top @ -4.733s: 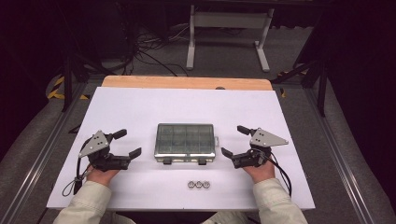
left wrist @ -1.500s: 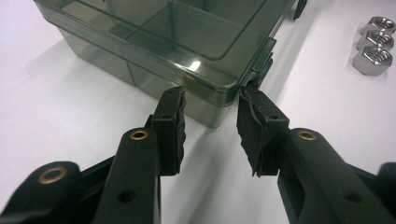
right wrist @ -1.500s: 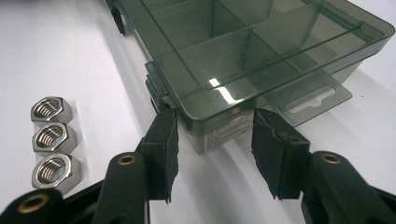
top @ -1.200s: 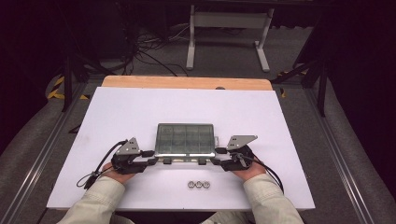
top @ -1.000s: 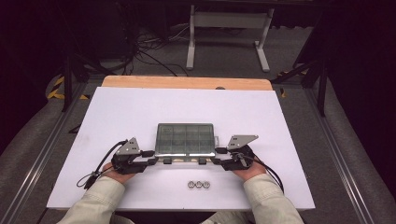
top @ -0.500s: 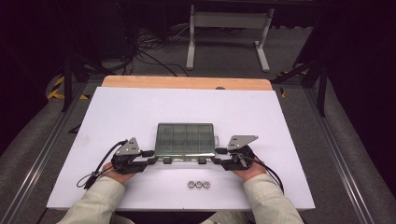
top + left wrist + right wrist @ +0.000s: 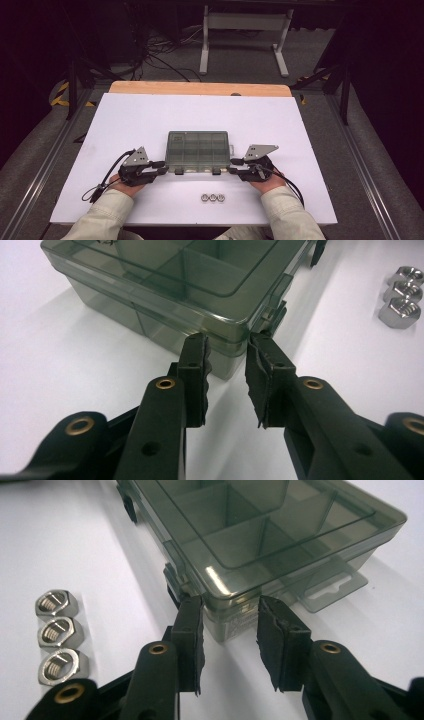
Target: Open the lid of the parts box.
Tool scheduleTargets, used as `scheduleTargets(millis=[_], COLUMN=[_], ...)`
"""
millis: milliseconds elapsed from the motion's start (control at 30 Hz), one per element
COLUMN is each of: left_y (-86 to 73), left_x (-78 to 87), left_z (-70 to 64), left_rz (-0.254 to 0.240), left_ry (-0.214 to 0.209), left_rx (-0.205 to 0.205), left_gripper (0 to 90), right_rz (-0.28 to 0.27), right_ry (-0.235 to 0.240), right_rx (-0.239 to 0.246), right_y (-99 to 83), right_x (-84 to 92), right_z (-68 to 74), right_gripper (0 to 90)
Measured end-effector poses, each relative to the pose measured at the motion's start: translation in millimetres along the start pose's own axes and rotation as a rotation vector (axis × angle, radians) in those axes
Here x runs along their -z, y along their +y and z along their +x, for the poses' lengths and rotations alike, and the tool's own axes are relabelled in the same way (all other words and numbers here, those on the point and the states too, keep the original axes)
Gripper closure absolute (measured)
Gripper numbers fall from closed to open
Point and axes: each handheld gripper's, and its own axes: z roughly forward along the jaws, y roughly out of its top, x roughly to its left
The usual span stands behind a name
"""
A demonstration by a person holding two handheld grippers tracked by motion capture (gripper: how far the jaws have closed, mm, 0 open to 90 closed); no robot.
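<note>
A smoky clear compartment box lies lid-down-shut in the middle of the white board. My left gripper lies flat at its front left corner. In the left gripper view the box has that corner between the jaws of the left gripper. My right gripper mirrors it at the front right corner, which sits between the jaws of the right gripper on the box. Both pairs of jaws have just been closing; the pads stand right beside the corner walls, with no firm press visible.
Three steel hex nuts lie in a row near the board's front edge, between my forearms; they also lie at the right in the left gripper view and at the left in the right gripper view. White board stretches behind the box.
Since the oldest frame both grippers came in from the sides to the box's front corners. Over the last second the hands and box look unmoved.
</note>
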Motion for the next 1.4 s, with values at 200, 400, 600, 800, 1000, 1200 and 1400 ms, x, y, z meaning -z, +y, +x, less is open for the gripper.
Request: scheduleTargets(millis=[200,400,600,800,1000,1200,1400], left_y=[1.0,1.9,2.9,5.7,9.1,10.6,11.4], left_x=[2.6,4.3,5.5,5.6,7.0,6.5,7.7], left_z=[0.4,1.4,2.0,-0.6,2.5,1.5,1.5], left_rz=[-0.027,-0.055,-0.078,-0.126,-0.183,-0.192,-0.210], left_ry=[-0.011,-0.024,-0.016,0.000,0.014,0.032,0.048], left_rx=[0.006,0.034,0.043,0.049,0.072,0.074,0.087], left_gripper=[71.3,71.7,74.7,76.9,79.2,79.0,78.4], right_rz=[-0.045,-0.079,-0.132,-0.167,-0.198,-0.218,-0.216], right_ry=[0.001,-0.014,-0.025,-0.043,-0.065,-0.106,-0.124], right_rx=[-0.017,-0.017,-0.028,-0.025,-0.020,-0.015,-0.035], right_y=[2.3,4.7,6.8,9.6,11.3,11.7,10.4], right_x=[6.0,9.8,13.2,15.0,18.0,18.8,17.4], right_z=[-0.6,-0.8,-1.2,-0.5,0.0,0.4,-1.5], right_gripper=[63.8,64.3,64.8,64.6,64.7,56.0,41.0])
